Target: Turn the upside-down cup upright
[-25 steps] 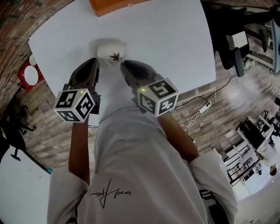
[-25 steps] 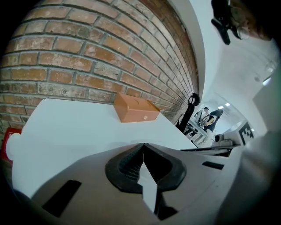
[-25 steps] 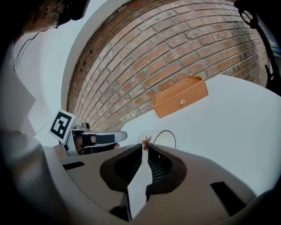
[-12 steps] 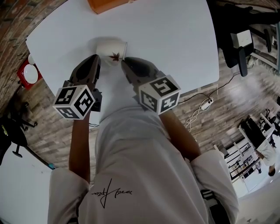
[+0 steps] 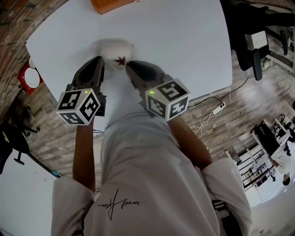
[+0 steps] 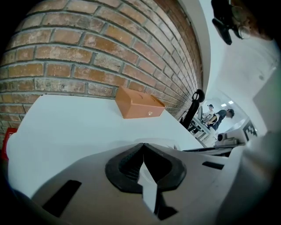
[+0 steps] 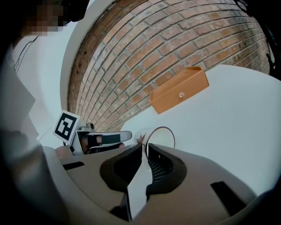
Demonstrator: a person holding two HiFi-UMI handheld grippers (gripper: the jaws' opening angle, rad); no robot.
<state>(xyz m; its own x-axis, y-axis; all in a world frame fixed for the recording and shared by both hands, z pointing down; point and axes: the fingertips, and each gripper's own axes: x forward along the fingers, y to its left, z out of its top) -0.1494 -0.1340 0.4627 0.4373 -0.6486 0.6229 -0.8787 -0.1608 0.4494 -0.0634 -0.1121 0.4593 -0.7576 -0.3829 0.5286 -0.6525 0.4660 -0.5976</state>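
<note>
Head view: cup (image 5: pixel 115 51) lies on its side on the white table (image 5: pixel 184 41), on my side of the orange box (image 5: pixel 110 4), well apart from it. Long axis runs roughly parallel to the box's long edge. The open mouth points toward my right and the closed base toward my left, with the leaf print facing up.

Right gripper (image 5: pixel 130 67) is at the mouth end. In the right gripper view the jaws are down to a thin slit, and the cup's rim edge runs straight into it. I read that as pinched on the lip, wall between the pads.

Left gripper (image 5: pixel 97 64) sits just beside the cup's base end, on the side away from the box. Its jaws are fully together with nothing in them.

Handling, my guess: a thin paper cup, very light, with a soft wall that dents easily and a slick surface. The rolled lip is the stiffest place to hold, so gripping there makes sense. Squeeze lightly or the mouth ovals. It will roll if let go on its side. To finish, the base has to swing down onto the table and the mouth up.
</note>
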